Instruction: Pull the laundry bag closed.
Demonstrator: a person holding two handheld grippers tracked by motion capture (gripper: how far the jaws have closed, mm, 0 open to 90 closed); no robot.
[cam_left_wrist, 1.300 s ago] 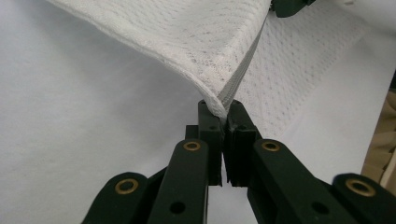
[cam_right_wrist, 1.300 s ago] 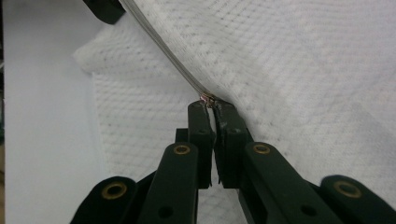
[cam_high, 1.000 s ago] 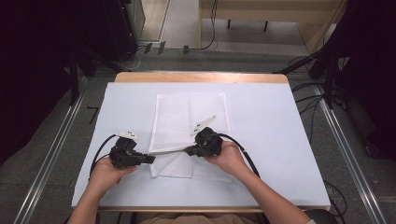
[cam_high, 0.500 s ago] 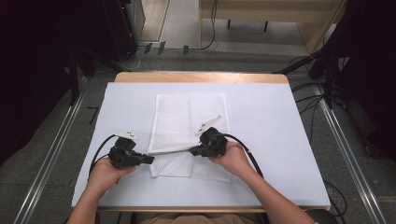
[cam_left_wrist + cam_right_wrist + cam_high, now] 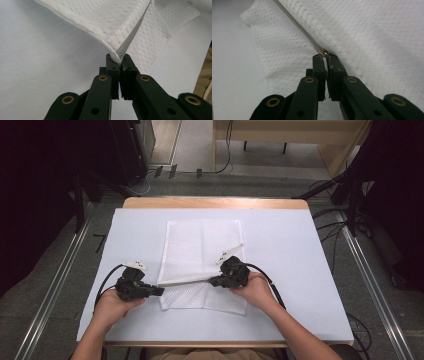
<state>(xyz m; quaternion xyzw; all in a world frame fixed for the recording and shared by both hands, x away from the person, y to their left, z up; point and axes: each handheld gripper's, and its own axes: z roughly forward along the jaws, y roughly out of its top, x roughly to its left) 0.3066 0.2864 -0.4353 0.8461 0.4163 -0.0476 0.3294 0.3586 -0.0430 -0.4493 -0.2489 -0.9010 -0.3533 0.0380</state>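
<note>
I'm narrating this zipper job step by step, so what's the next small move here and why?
Probably draw the right hand-held gripper a little farther along the zipper, away from the left hand-held gripper. The right one pinches the metal zipper pull, the left clamps the mesh bag at the zipper's end, and the zipper lies taut between them.

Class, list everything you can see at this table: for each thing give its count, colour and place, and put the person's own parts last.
Mesh bag: one, white, centre of the table, near edge lifted.
Zipper: one, grey, along the bag's lifted edge.
Zipper pull: one, metallic, at the right gripper's jaw tips.
Table: one, white top, wooden far edge.
Left gripper: one, black, shut on the bag's zipper end.
Right gripper: one, black, shut on the pull.
Hands: two, left hand, right hand, near edge.
</note>
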